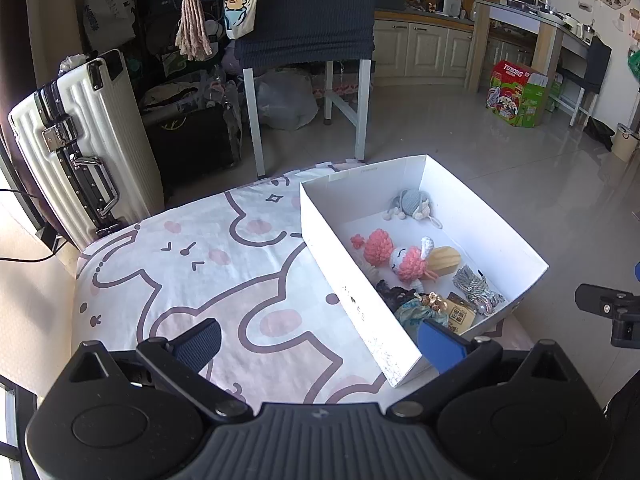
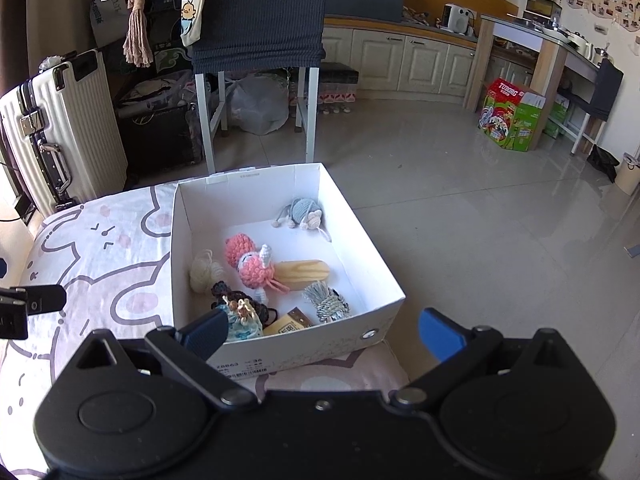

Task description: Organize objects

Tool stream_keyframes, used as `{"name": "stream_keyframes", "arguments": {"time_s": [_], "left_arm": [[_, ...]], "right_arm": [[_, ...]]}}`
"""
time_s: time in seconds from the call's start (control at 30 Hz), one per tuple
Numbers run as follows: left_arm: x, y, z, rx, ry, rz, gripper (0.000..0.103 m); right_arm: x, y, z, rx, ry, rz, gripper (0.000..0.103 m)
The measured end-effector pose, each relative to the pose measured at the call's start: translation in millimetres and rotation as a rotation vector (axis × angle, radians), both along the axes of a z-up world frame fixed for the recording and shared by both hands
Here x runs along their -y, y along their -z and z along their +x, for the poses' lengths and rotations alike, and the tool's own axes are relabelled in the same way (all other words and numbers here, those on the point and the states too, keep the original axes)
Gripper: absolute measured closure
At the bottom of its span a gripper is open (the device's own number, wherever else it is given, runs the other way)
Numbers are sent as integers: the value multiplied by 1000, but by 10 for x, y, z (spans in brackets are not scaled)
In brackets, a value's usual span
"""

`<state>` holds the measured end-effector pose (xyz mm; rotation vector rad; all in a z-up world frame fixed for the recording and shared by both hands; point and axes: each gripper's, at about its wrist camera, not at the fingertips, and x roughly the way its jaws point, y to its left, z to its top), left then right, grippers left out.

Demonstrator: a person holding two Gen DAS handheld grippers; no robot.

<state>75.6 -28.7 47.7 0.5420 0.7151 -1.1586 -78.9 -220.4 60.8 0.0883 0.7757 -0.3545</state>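
White cardboard forms the open shoebox (image 2: 256, 200) that sits on a surface covered by a pink-and-white cartoon-print cloth (image 1: 208, 280), at the cloth's right side. Inside the box lie small knitted and woven trinkets. A grey-blue crochet toy (image 2: 302, 210) rests near the far wall, apart from the others. A pink crochet doll (image 2: 252, 264) lies in the middle, overlapping a pale wooden piece (image 2: 306, 270). A cream yarn pompom (image 2: 204, 270) sits by the left wall. Toward the near wall are a dark crochet piece (image 2: 232, 292), a teal fabric pouch with a small gold ornament (image 2: 242, 322), a kraft paper tag with a printed code (image 2: 288, 326), and a grey braided rope knot (image 2: 328, 304).

Both grippers hover empty just short of the box. The right gripper (image 2: 322, 332) has its jaws spread wide, one blue pad over the box's near-left corner, the other beyond its right side. The left gripper (image 1: 320, 340) is likewise released, jaws wide apart, over the cloth and the box's near corner.

Beyond the surface stand a white ribbed suitcase (image 1: 80, 148), a chair with a dark fabric cover (image 2: 260, 20), and a green Tuborg carton (image 2: 512, 118) on the tiled floor (image 2: 480, 220).
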Motion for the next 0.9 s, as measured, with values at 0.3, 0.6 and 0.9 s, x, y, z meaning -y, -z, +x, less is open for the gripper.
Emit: {"name": "stream_keyframes", "arguments": {"time_s": [0.3,0.6,0.9], "left_arm": [[-1,6,-1,-4,5,4,0],[3,12,1,-12,3,7,0],[-2,13,5,-16,3,7,0]], "right_arm": [[1,4,13,-3,-3,0,0],[-17,12,6,-3,-4,-2,0],[-20,14,15,-6,-9,-4,0]]}}
